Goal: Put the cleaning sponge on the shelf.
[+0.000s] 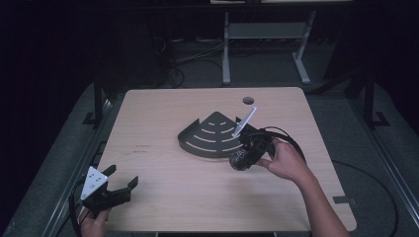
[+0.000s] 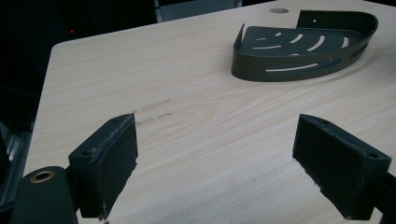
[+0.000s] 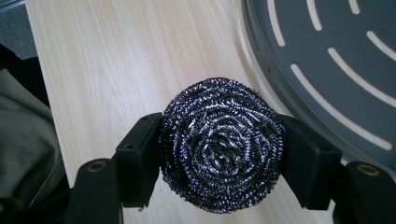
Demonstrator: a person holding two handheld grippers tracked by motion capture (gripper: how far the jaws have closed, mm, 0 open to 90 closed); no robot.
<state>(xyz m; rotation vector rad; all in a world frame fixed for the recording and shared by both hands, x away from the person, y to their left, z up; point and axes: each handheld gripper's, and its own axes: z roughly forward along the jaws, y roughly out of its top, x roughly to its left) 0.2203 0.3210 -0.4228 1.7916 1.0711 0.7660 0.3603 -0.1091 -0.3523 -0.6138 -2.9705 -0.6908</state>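
A round steel wool scourer (image 3: 223, 145) is squeezed between the two black jaws of my right gripper (image 3: 223, 154), held above the wooden table. From the high view the same scourer (image 1: 239, 159) hangs at the near edge of a dark quarter-round slotted corner shelf (image 1: 211, 134), with my right gripper (image 1: 243, 157) shut on it. The shelf (image 3: 336, 65) fills the upper right of the right gripper view. My left gripper (image 1: 122, 177) rests at the table's front left, jaws wide apart with nothing between them; its own view has the shelf (image 2: 303, 46) far off.
The light wooden table (image 1: 163, 192) has a round cable hole (image 1: 248, 100) near its far edge. A black cable (image 1: 289, 138) loops behind my right hand. Table legs and cables stand on the dark floor beyond.
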